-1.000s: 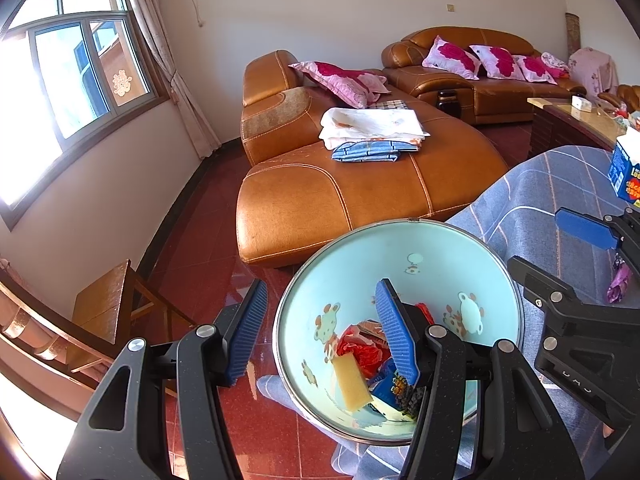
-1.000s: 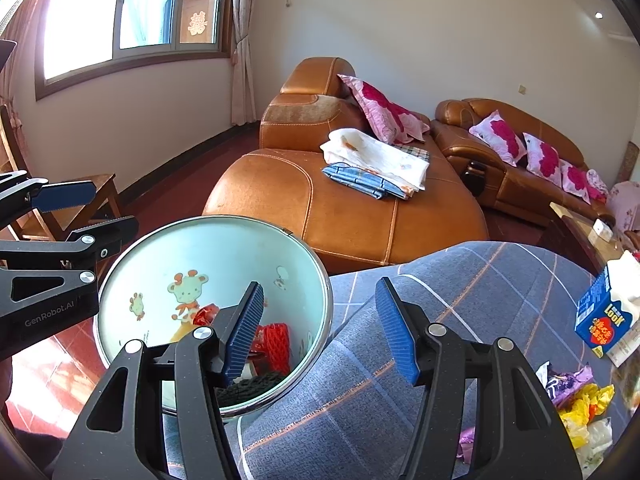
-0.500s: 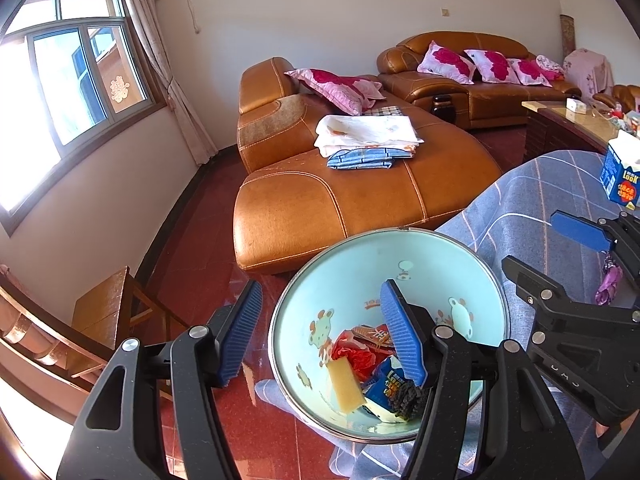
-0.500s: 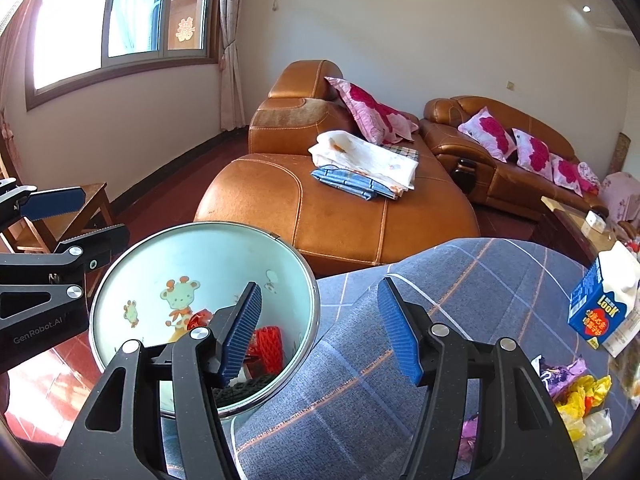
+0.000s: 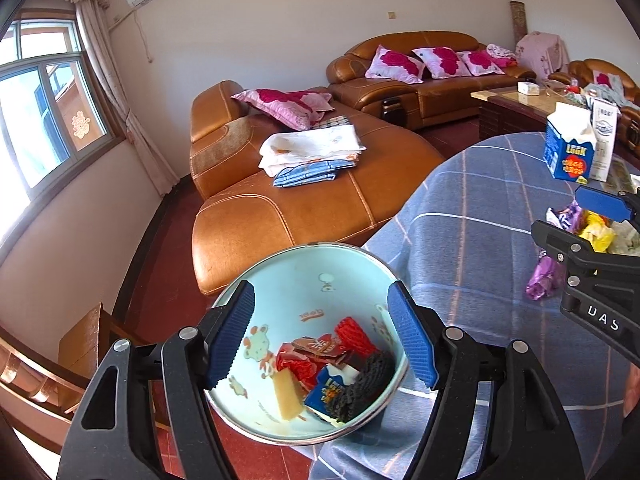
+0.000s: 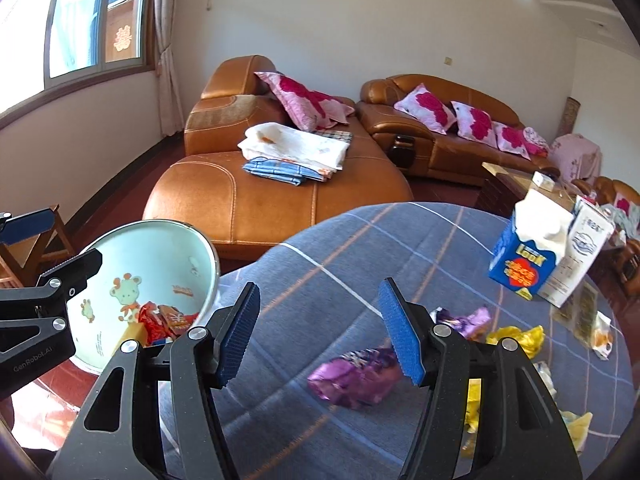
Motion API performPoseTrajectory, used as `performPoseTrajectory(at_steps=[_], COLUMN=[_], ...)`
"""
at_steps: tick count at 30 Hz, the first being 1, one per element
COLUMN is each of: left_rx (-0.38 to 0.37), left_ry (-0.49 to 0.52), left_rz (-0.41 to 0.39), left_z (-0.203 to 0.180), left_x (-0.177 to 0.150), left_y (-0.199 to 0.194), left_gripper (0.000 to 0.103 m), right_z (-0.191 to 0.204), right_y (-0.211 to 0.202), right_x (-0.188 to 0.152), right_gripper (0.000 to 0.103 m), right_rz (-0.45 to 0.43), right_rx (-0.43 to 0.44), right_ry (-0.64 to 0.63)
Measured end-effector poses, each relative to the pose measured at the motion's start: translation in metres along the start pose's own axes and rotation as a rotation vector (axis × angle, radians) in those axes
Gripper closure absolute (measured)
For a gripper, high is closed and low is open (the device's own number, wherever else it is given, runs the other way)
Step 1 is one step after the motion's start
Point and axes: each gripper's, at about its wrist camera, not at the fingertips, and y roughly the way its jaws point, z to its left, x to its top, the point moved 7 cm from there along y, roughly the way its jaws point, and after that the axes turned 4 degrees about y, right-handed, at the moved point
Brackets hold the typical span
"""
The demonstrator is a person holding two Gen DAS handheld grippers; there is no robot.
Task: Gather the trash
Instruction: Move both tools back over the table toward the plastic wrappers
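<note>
Right now the left gripper hangs over a pale blue basin printed with cartoon animals, which sits at the edge of a table covered by a blue checked cloth. Its jaws have just been opening and stand wide, with nothing pressed between the pads; the basin shows through the gap. Trash already lies in the basin: red wrappers, a yellow sponge-like piece, a blue carton scrap and a dark knobbly piece.

The right gripper points over the tablecloth with its jaws apart and empty. A purple wrapper lies on the cloth just ahead, between the 2 fingers in this view but not touched by either. Near it are a 2nd purple wrapper and crumpled yellow wrappers, with more yellow and white scraps toward the right edge. A blue and white milk carton stands upright farther back, beside a white carton.

Beyond the table sits an orange leather sofa with folded cloths and pink flowered pillows.
</note>
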Motion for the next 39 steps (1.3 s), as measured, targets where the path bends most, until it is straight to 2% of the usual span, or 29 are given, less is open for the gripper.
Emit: performPoseTrajectory(at_steps=[7,13,19,23,28,34,39], left_rx=[-0.069,-0.106,-0.142,-0.152,-0.163,-0.195,-0.224], left_ry=[0.085,0.13,0.164,0.202,0.256,0.277,0.287], left_rz=[-0.046,-0.065,-0.069,-0.082,-0.018,0.042,0.06], left_z=[-0.057,-0.091,-0.12,-0.142,-0.166,-0.177,-0.184], left_x=[0.012,0.018,0.028,0.035,0.029,0.017,0.014], left_y=[-0.014,-0.019,-0.014,-0.006,0.02,0.037,0.042], left_gripper=[0.033,0.033,0.033,0.027,0.027,0.027,0.048], right_z=[-0.06,-0.108,-0.156,-0.179,-0.191,-0.186,-0.185], right_y=[-0.018,-0.039,-0.056,-0.066,-0.064,-0.046,-0.046], right_x=[-0.021,-0.043,-0.069,-0.081,-0.09,-0.1,-0.1], right_gripper=[0.04,0.04,0.04,0.04,0.039,0.037,0.037], right_rz=[0.025,0.04,0.067,0.07,0.095,0.165,0.166], right_rx=[-0.09,-0.164,-0.247,-0.271,-0.281,-0.248,-0.238], right_ry=[0.082,0.147,0.222,0.279,0.309,0.301,0.306])
